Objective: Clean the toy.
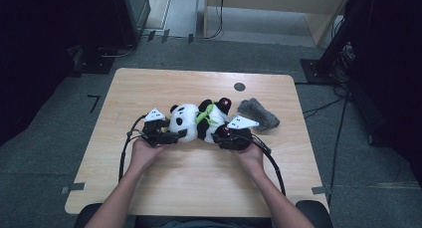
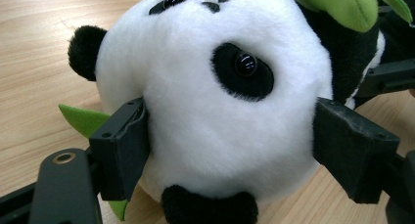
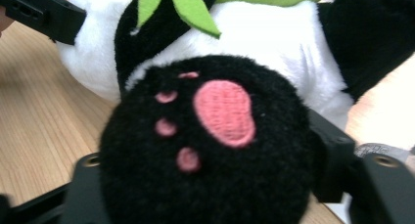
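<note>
In the high view, a toy panda (image 1: 199,119) lies on its side near the middle of the worktop (image 1: 199,183), with a grey furry thing (image 1: 259,113) just beside it. The left tool (image 1: 171,137) is at its head, the right tool (image 1: 226,138) at a foot.

In the left gripper view, both jaws press into the white head (image 2: 215,111), so that grip looks made.

In the right gripper view, the black foot with pink pads (image 3: 210,141) sits between the jaws, which appear to touch it. Lifting or moving the panda seems left to do.
</note>
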Demonstrator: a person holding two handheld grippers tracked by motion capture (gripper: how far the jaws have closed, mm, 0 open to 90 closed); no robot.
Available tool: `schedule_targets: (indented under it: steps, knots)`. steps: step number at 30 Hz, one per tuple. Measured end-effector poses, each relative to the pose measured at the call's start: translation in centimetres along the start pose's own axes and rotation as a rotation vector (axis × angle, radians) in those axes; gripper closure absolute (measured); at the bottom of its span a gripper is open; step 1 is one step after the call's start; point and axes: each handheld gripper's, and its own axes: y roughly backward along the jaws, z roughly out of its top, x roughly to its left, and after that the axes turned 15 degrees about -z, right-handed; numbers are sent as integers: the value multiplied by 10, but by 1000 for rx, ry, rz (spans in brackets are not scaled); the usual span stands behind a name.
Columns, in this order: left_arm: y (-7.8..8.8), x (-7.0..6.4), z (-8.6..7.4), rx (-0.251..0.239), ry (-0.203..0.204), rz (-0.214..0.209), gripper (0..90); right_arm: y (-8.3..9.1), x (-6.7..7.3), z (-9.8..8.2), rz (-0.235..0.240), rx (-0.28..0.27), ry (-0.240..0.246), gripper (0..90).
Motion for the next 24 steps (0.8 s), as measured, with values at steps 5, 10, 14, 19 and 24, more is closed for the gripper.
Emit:
schedule_targets:
  steps: [5, 10, 14, 19, 24]
  knots:
    - [3, 1, 2, -15, 4, 1, 185, 3, -4, 10, 7, 25, -42, 507]
    - [11, -3, 5, -33, -22, -18, 184, 8, -11, 24, 31, 44, -69, 537]
    - [17, -8, 5, -30, -66, -34, 187, 16, -17, 32, 28, 34, -73, 544]
    - [22, -13, 1, -33, -86, -55, 196, 26, -31, 37, 8, 26, -114, 546]
    - [16, -14, -3, -10, -115, -52, 194, 36, -40, 42, 7, 1, -168, 544]
